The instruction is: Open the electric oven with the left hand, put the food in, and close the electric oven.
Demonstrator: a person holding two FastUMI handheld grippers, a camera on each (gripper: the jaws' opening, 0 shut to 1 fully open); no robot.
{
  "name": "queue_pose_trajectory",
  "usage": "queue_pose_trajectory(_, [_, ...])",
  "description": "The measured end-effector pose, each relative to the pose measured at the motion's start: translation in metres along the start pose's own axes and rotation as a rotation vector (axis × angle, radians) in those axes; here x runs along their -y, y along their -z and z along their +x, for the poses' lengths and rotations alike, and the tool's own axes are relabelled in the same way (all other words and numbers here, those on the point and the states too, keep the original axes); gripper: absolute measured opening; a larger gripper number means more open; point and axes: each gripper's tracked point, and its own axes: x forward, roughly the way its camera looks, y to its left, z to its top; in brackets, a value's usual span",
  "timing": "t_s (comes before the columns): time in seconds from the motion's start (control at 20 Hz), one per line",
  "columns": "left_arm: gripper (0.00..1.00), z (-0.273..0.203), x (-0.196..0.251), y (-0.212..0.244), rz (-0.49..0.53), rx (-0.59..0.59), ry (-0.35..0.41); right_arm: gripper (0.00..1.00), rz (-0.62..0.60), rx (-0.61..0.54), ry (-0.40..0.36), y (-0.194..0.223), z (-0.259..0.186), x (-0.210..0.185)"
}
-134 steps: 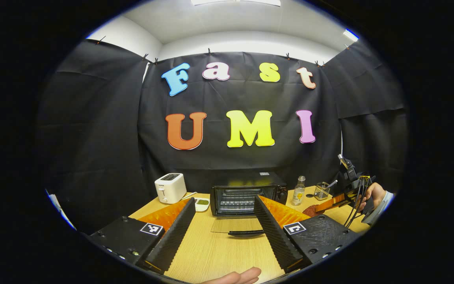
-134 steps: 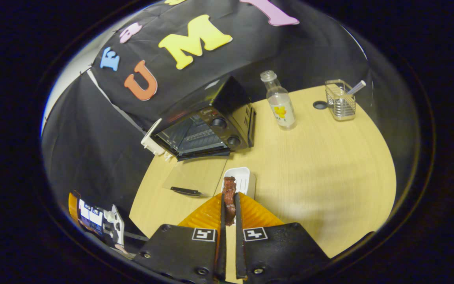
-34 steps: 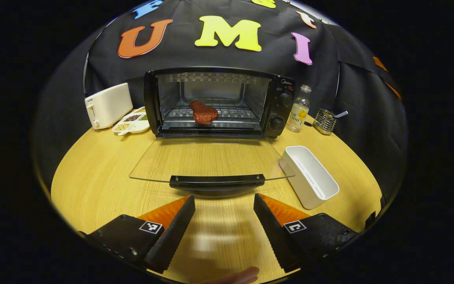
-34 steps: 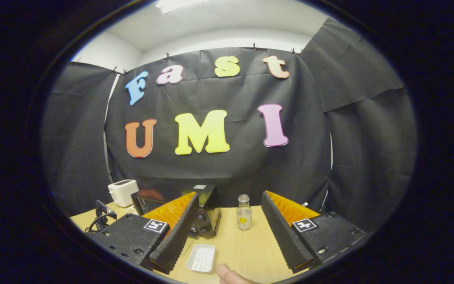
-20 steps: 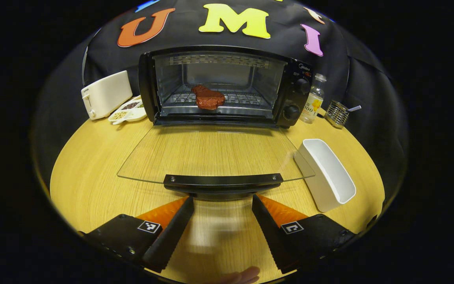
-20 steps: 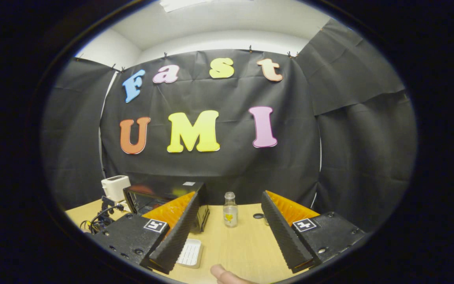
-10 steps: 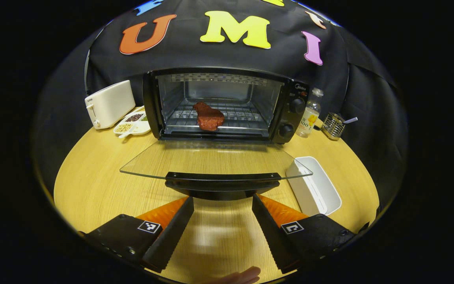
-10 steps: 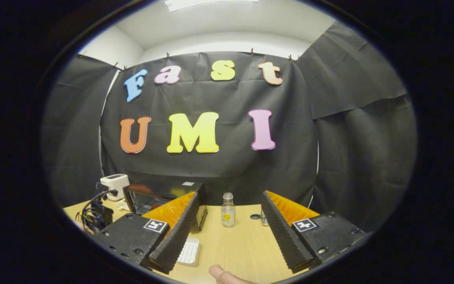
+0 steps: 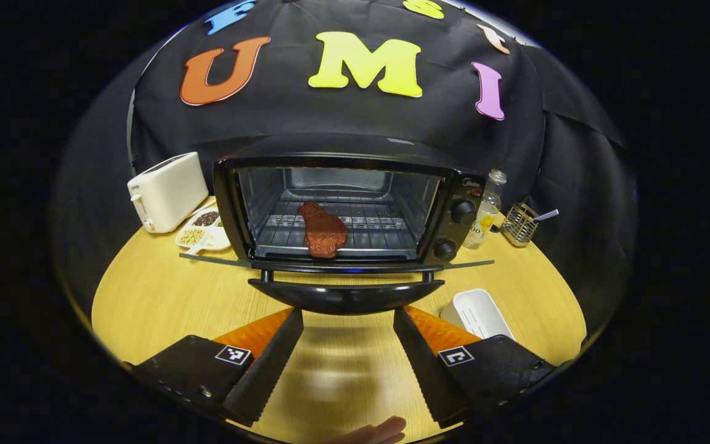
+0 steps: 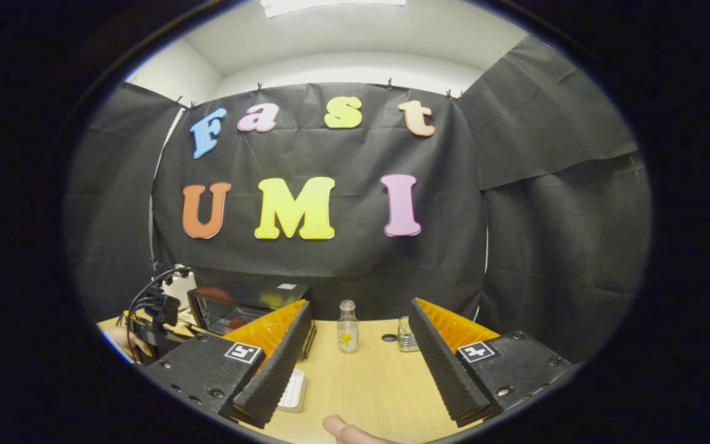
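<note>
Two grippers: both with fingers spread and nothing between them.
Left gripper (image 9: pixel 347 336): bottom centre of the left gripper view, tips just under the door handle (image 9: pixel 346 297); contact cannot be told.
Oven door (image 9: pixel 219 260): glass seen nearly edge-on, a thin line across mid-frame, part raised.
Electric oven (image 9: pixel 453 203): centre frame, mouth open toward the camera.
Food (image 9: pixel 323 230): reddish-brown piece on the rack, left of centre, near the front edge.
White tray (image 9: pixel 477 312): lower right, beside the right finger.
Toaster (image 9: pixel 167 191): left of the oven.
Table (image 9: pixel 145 296): bare wood at lower left.
Right gripper (image 10: pixel 360 357): bottom centre of the right gripper view, above bare tabletop, bottle (image 10: pixel 347 335) beyond.
</note>
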Motion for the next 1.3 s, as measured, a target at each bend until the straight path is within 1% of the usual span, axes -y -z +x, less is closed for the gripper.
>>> queue_pose_trajectory(0.05, [0.94,0.003,0.001,-0.006,-0.003,0.0,0.005,0.96,-0.005,0.008,0.004,-0.003,-0.003,0.001])
queue_pose_trajectory(0.1, [0.94,0.008,0.0,-0.014,-0.007,0.015,0.012,1.0,-0.008,0.016,0.006,-0.006,-0.007,0.002])
queue_pose_trajectory(0.3, [0.94,0.025,-0.009,-0.039,0.002,0.069,-0.01,1.0,-0.008,0.036,0.014,-0.013,-0.025,0.003])
queue_pose_trajectory(0.35, [0.94,0.029,-0.012,-0.044,0.003,0.082,-0.019,0.96,-0.005,0.034,0.014,-0.011,-0.027,0.002])
queue_pose_trajectory(0.4, [0.94,0.033,-0.011,-0.048,-0.008,0.091,-0.013,0.96,-0.004,0.035,0.011,-0.012,-0.031,0.0])
queue_pose_trajectory(0.45, [0.95,0.034,-0.011,-0.056,-0.014,0.113,-0.008,0.96,-0.002,0.042,0.01,-0.014,-0.035,-0.002])
queue_pose_trajectory(0.5, [0.95,0.034,-0.014,-0.062,-0.017,0.137,-0.01,1.0,0.0,0.046,0.013,-0.014,-0.038,-0.002])
queue_pose_trajectory(0.6, [0.95,0.032,-0.022,-0.074,-0.028,0.186,-0.02,1.0,0.007,0.049,0.012,-0.011,-0.047,-0.003])
queue_pose_trajectory(0.7, [0.94,0.019,-0.026,-0.077,-0.046,0.207,-0.036,1.0,0.019,0.045,0.002,-0.007,-0.055,-0.009])
queue_pose_trajectory(0.75, [0.95,0.008,-0.025,-0.077,-0.048,0.214,-0.035,1.0,0.017,0.036,0.001,-0.003,-0.056,-0.009])
queue_pose_trajectory(0.8, [0.94,-0.005,-0.024,-0.078,-0.04,0.233,-0.035,0.96,0.018,0.028,0.003,0.001,-0.059,-0.009])
queue_pose_trajectory(0.85, [0.95,-0.021,-0.022,-0.082,-0.024,0.263,-0.04,0.96,0.027,0.029,0.006,0.0,-0.063,-0.007])
queue_pose_trajectory(0.9, [0.95,-0.036,-0.022,-0.083,-0.009,0.289,-0.047,1.0,0.041,0.032,0.008,-0.003,-0.067,-0.006])
queue_pose_trajectory(1.1, [0.94,-0.115,-0.011,-0.081,0.01,0.376,-0.056,1.0,0.066,0.057,0.018,-0.01,-0.09,-0.003])
queue_pose_trajectory(1.25, [0.94,-0.184,0.002,-0.085,0.005,0.439,-0.051,1.0,0.08,0.076,0.027,-0.02,-0.119,0.0])
queue_pose_trajectory(1.3, [0.94,-0.208,0.005,-0.087,0.003,0.462,-0.054,0.96,0.084,0.086,0.028,-0.027,-0.13,0.002])
